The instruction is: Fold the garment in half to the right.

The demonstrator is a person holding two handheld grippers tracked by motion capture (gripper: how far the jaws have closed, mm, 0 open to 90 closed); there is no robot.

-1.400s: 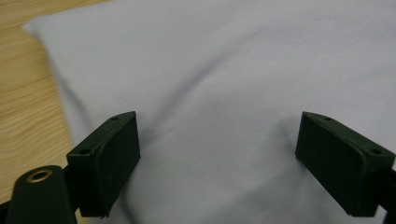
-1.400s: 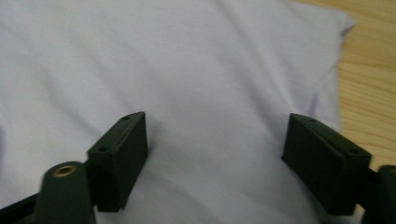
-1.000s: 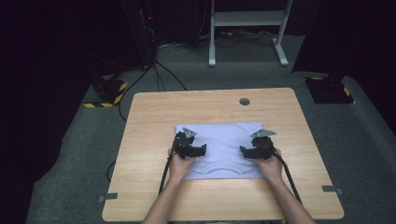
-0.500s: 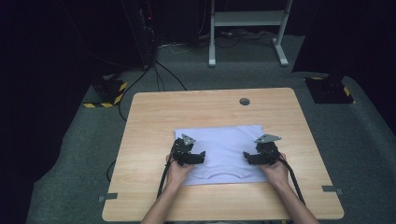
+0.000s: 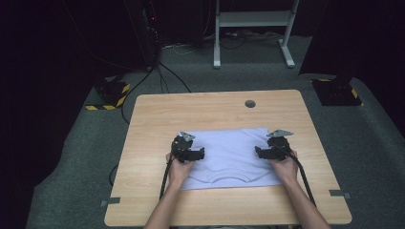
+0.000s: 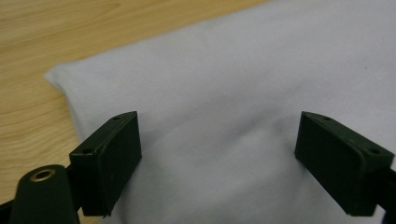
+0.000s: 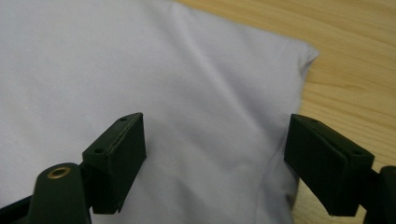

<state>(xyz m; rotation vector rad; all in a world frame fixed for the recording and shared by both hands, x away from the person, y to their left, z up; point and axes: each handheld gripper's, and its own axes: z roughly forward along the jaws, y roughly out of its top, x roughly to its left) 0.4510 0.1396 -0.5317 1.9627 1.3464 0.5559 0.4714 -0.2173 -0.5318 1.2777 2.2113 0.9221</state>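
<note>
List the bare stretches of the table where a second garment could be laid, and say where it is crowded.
The table has a free band between the far edge and the folded shirt, around the cable hole. Narrower strips run along each side. It is crowded by the near edge, where the left hand-held gripper and right hand-held gripper work.

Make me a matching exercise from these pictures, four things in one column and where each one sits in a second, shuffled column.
Things:
1. left claw
2. right claw
3. pale folded shirt
4. round hole in the tabletop

Places:
A. near the table's far edge, beyond the cloth
B. open over the cloth's right side, by its edge
C. spread flat on the wooden table, collar toward the person
D. open over the cloth's left side

Pairs: 1-D, 2-B, 3-C, 4-A
</note>
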